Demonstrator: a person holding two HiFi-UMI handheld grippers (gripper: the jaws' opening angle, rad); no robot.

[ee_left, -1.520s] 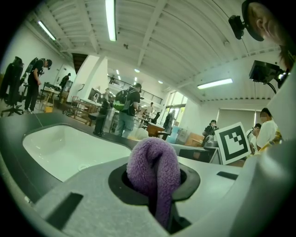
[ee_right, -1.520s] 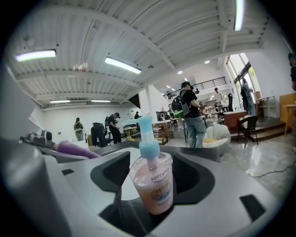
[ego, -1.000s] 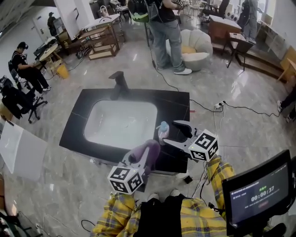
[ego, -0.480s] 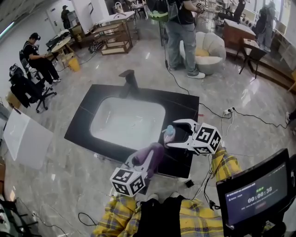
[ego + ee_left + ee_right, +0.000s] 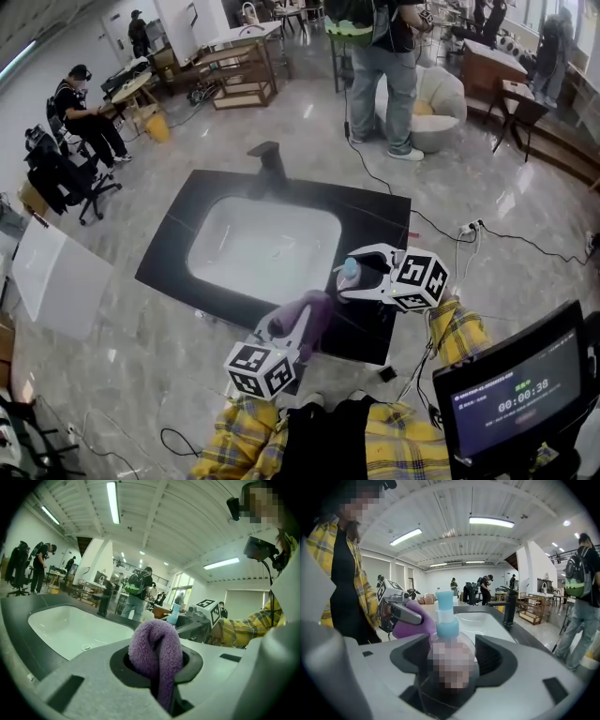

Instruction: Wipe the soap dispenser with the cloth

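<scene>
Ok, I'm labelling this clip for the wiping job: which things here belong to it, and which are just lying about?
In the job:
soap dispenser, clamped in the right gripper
purple cloth, clamped in the left gripper

Just lying about:
sink
black faucet
timer screen
white armchair

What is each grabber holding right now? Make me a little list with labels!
Left gripper: shut on the purple cloth
Right gripper: shut on the soap dispenser, upright, blue pump on top
Cloth and dispenser: close together; touching not clear
Place: near right part of the black counter, beside the white sink
Faucet: black, at the sink's far side
</scene>
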